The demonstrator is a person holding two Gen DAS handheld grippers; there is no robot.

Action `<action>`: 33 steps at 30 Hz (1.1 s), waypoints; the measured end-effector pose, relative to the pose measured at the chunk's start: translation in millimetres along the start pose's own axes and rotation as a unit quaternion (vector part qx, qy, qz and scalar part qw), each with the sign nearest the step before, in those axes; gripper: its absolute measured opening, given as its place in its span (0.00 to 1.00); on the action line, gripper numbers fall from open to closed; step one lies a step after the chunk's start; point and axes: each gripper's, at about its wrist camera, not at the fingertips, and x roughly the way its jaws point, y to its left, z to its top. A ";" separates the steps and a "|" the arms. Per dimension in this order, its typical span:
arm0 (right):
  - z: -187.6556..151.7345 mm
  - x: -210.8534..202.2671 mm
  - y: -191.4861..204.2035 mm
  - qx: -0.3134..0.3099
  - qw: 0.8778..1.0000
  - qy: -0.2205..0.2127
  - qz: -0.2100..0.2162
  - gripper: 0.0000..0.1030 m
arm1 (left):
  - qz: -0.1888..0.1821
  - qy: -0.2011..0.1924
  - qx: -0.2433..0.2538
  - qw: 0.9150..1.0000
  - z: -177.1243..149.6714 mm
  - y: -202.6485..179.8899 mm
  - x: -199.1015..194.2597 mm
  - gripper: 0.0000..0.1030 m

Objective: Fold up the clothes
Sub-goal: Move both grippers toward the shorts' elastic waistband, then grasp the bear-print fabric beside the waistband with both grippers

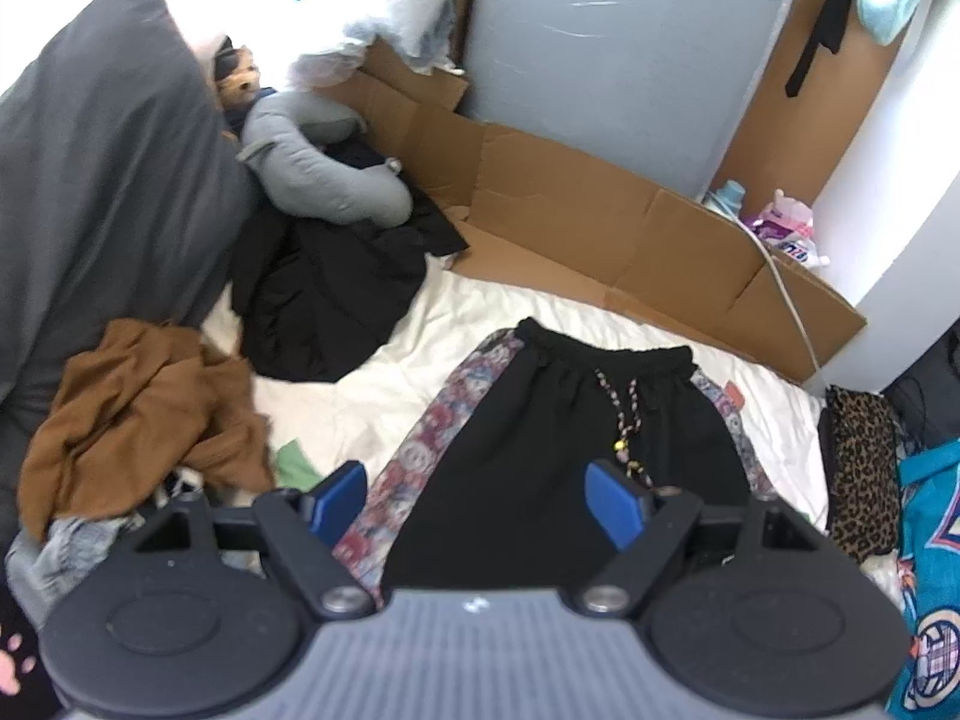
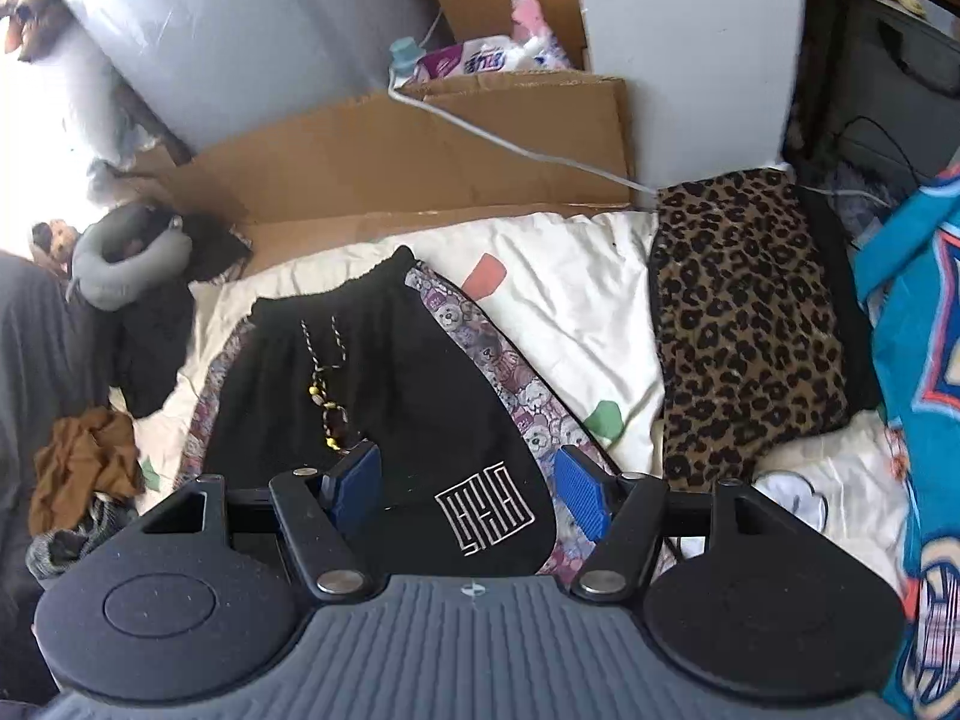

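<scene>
Black shorts [image 2: 384, 396] spread flat on the bed's white sheet [image 2: 576, 300], bear-print side stripes, white maze-like emblem at hem, no readable letters. Left claw [image 1: 480, 501] and right claw [image 2: 468, 495] above them, both released, empty. Leopard-print garment [image 2: 744, 324] beside; cardboard [image 1: 600, 222] behind.

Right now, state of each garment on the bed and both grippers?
Black shorts with bear-print side panels: spread flat on the white sheet, unfolded, drawstring loose.
Leopard-print garment: folded, lying flat.
Brown garment: crumpled in a heap.
Black garment: bunched, unfolded.
Left gripper: open, above the shorts, holding nothing.
Right gripper: open, above the shorts, holding nothing.
</scene>
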 end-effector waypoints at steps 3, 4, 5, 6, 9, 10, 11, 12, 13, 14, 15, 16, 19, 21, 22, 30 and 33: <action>10.3 20.2 1.1 -0.017 1.000 0.005 0.004 0.68 | 0.000 -0.008 0.009 1.000 6.9 -8.5 20.4 0.77; 14.1 27.2 1.6 -0.023 1.000 0.006 0.007 0.67 | 0.000 -0.009 0.010 1.000 9.0 -10.3 27.7 0.73; 18.3 34.2 2.2 -0.029 1.000 0.005 0.010 0.67 | -0.001 -0.008 0.009 1.000 11.4 -11.6 35.7 0.71; 21.7 41.2 2.7 -0.032 0.999 0.004 0.012 0.67 | -0.002 -0.006 0.006 1.000 13.8 -12.3 44.5 0.69; 32.4 64.2 1.2 -0.044 0.999 0.007 0.015 0.63 | -0.008 -0.003 -0.001 1.000 21.5 -12.3 72.0 0.56; 36.2 71.8 0.5 -0.049 0.999 0.009 0.017 0.61 | -0.010 -0.001 -0.003 1.000 24.0 -12.4 82.3 0.52; 40.5 78.2 0.1 -0.055 0.998 0.011 0.018 0.58 | -0.010 0.001 -0.003 1.000 26.1 -12.8 93.5 0.50; 44.5 84.4 -0.5 -0.061 0.998 0.011 0.019 0.56 | -0.009 0.002 -0.003 1.000 27.9 -13.4 105.4 0.48; 47.4 90.7 -1.6 -0.066 0.998 0.008 0.020 0.56 | -0.008 0.003 -0.003 1.000 29.4 -14.3 117.1 0.43; 49.8 99.3 -3.1 -0.069 0.997 0.007 0.020 0.56 | -0.009 0.004 -0.005 1.000 30.7 -14.3 129.0 0.36; 52.2 107.8 -4.5 -0.071 0.997 0.006 0.021 0.54 | -0.011 0.005 -0.009 1.000 32.0 -13.5 141.1 0.33; 54.6 116.4 -6.0 -0.074 0.997 0.005 0.021 0.51 | -0.012 0.007 -0.012 1.000 33.4 -12.6 153.1 0.28; 60.8 143.2 -12.1 -0.079 0.997 0.001 0.023 0.45 | -0.013 0.007 -0.007 1.000 35.5 -14.8 187.1 0.22; 63.5 161.7 -18.7 -0.075 0.997 -0.004 0.022 0.43 | -0.012 0.011 0.003 1.000 35.9 -16.1 210.3 0.17; 64.8 171.0 -21.9 -0.072 0.997 -0.005 0.021 0.43 | -0.013 0.014 0.005 1.000 35.6 -15.0 222.5 0.16; 80.7 241.8 -23.0 -0.092 0.996 -0.014 0.017 0.44 | -0.033 0.027 0.024 0.999 27.5 -7.2 303.2 0.14; 84.5 267.7 -6.5 -0.126 0.992 -0.019 0.022 0.42 | -0.036 0.027 0.036 0.998 23.4 -5.5 325.8 0.14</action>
